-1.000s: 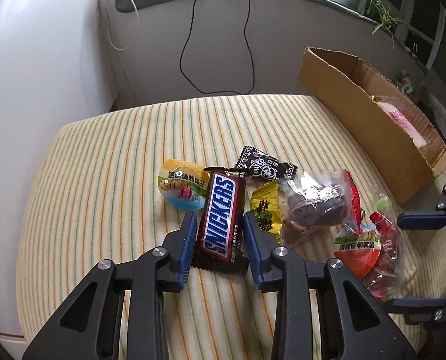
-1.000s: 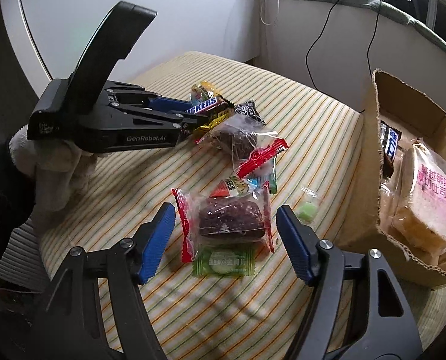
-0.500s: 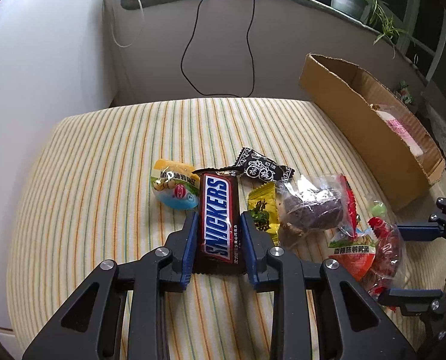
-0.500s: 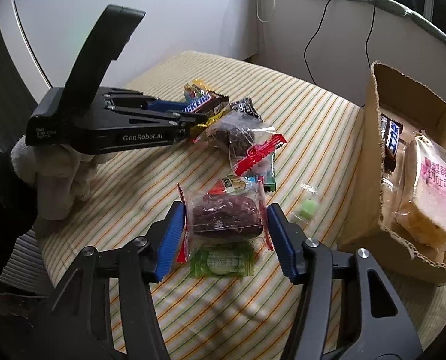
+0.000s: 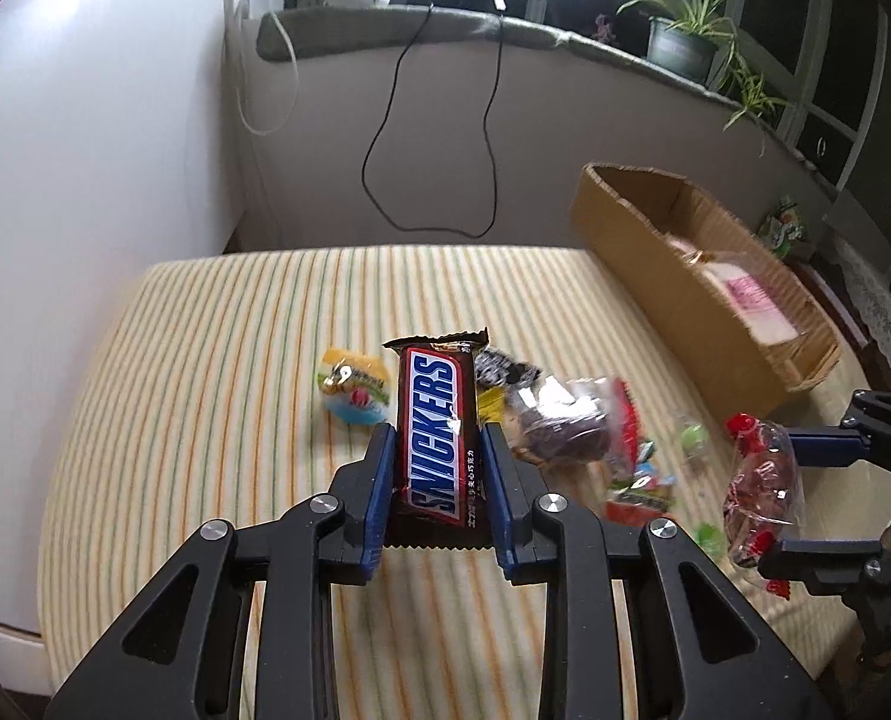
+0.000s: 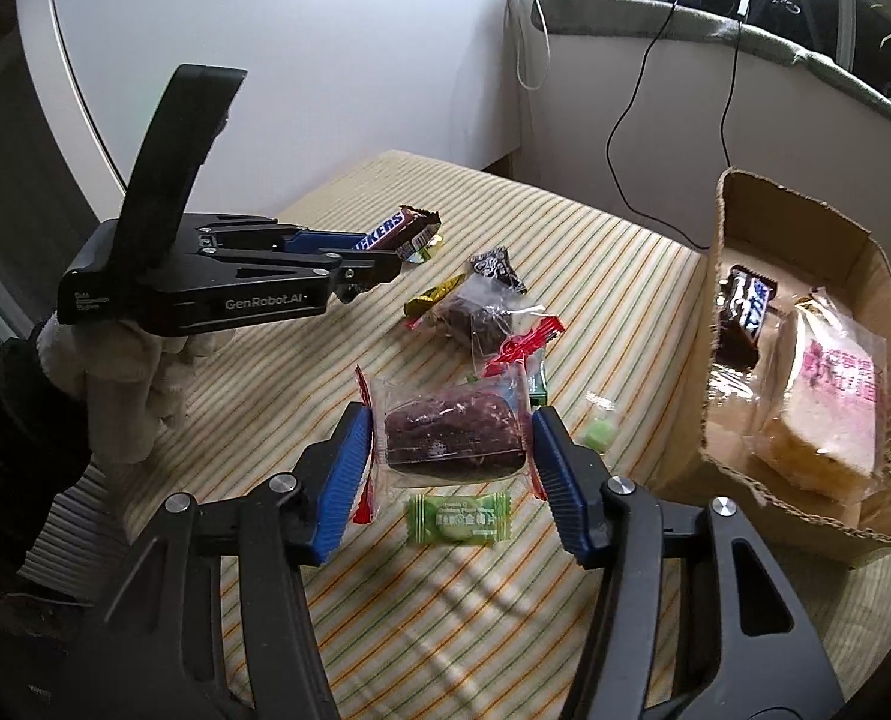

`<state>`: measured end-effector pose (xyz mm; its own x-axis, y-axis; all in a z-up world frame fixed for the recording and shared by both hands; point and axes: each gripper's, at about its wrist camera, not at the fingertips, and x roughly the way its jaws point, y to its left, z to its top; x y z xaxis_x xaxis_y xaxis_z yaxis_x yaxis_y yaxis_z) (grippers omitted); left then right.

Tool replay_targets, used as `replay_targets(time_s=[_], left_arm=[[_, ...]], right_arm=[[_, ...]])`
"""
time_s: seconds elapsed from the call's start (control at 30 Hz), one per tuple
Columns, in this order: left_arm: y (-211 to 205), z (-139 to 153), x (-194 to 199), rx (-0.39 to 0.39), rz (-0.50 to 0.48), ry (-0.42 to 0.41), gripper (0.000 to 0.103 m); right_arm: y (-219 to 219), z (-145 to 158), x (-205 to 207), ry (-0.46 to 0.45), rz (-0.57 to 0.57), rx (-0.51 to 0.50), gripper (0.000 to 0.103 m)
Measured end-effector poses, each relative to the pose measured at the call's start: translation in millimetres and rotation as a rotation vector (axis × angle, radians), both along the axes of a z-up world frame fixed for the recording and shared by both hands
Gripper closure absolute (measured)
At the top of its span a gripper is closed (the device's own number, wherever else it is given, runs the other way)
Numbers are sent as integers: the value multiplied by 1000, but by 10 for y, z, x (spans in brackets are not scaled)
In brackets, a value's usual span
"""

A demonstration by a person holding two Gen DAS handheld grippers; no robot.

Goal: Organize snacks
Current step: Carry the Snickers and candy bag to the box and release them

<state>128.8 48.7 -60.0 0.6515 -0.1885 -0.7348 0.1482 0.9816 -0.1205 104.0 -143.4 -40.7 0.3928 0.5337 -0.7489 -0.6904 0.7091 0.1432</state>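
My left gripper (image 5: 437,441) is shut on a Snickers bar (image 5: 436,441), lifted off the striped cloth; the same bar (image 6: 392,230) shows in the right wrist view, sticking out of the left gripper (image 6: 379,255). My right gripper (image 6: 451,426) is shut on a clear packet with a dark cake (image 6: 451,435), raised above the cloth; from the left wrist view that packet (image 5: 760,489) hangs between the right gripper's blue fingers (image 5: 817,439). A cardboard box (image 6: 722,324) at the right holds another Snickers (image 6: 745,312) and a wrapped sponge cake (image 6: 823,414).
Loose snacks lie on the striped cloth (image 5: 205,390): a yellow-blue jelly cup (image 5: 355,390), a black candy (image 6: 496,267), a second dark cake packet (image 6: 481,315), a green candy (image 6: 460,516), a small green sweet (image 6: 600,432). A gloved hand (image 6: 121,372) holds the left gripper.
Both grippers closed on their snacks and rose: the Snickers and the dark cake packet have left the cloth. The green candy stayed down under the right gripper.
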Motion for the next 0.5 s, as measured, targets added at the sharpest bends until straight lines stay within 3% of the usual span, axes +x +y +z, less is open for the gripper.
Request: replay_targets(time_s=[0.5], left_arm=[[-683, 305, 152, -53, -119, -61, 76]], right_arm=[[-794, 249, 133, -53, -146, 42, 45]])
